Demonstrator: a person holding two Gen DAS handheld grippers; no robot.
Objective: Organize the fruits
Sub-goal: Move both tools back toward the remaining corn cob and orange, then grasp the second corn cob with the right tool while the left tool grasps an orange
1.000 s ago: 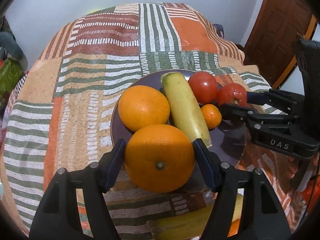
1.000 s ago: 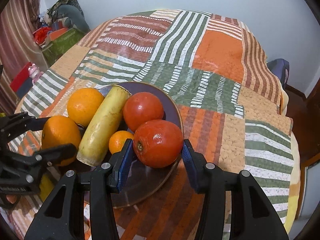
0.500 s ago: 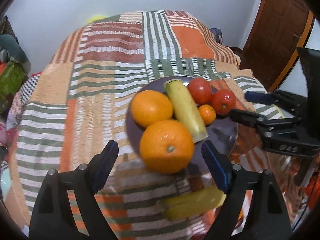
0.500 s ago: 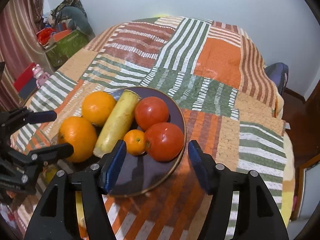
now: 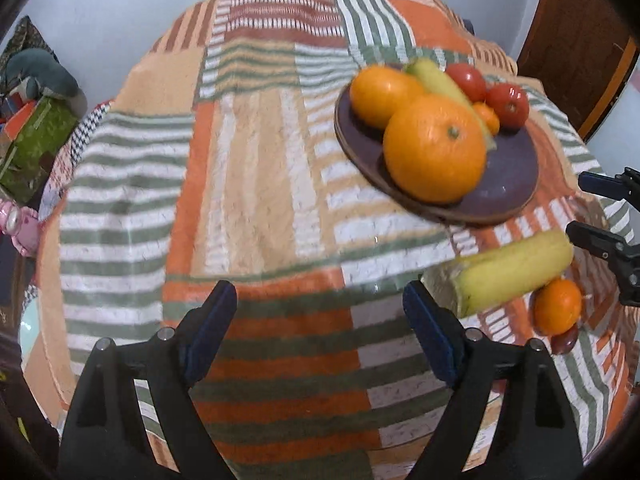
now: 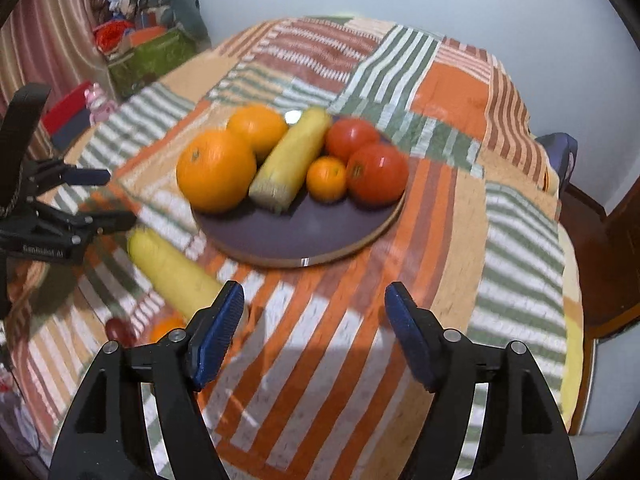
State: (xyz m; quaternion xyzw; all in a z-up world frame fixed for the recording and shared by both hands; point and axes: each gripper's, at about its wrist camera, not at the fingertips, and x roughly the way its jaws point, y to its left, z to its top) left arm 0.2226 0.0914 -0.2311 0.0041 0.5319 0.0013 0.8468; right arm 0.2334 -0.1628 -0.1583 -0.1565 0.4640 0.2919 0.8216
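A dark purple plate [image 6: 304, 236] [image 5: 508, 184] on the striped tablecloth holds two oranges [image 6: 216, 170], a yellow corn cob [image 6: 292, 160], a small mandarin [image 6: 326, 178] and two tomatoes [image 6: 378, 174]. Off the plate lie a second corn cob [image 5: 512, 272] [image 6: 168, 264], a small mandarin [image 5: 558, 310] and a small dark red fruit [image 6: 120, 332]. My left gripper [image 5: 320, 332] is open and empty, left of and nearer than the plate. My right gripper [image 6: 312, 332] is open and empty, in front of the plate.
The round table carries a patchwork striped cloth [image 6: 460, 100]. A wooden chair [image 6: 600, 240] stands at the right. Bags and clutter [image 6: 148, 48] sit on the floor at the back left. A brown door [image 5: 580, 40] stands behind the table.
Both grippers have opened, let go of the big orange and the tomato on the plate, and drawn back. The left gripper has also swung to the left.
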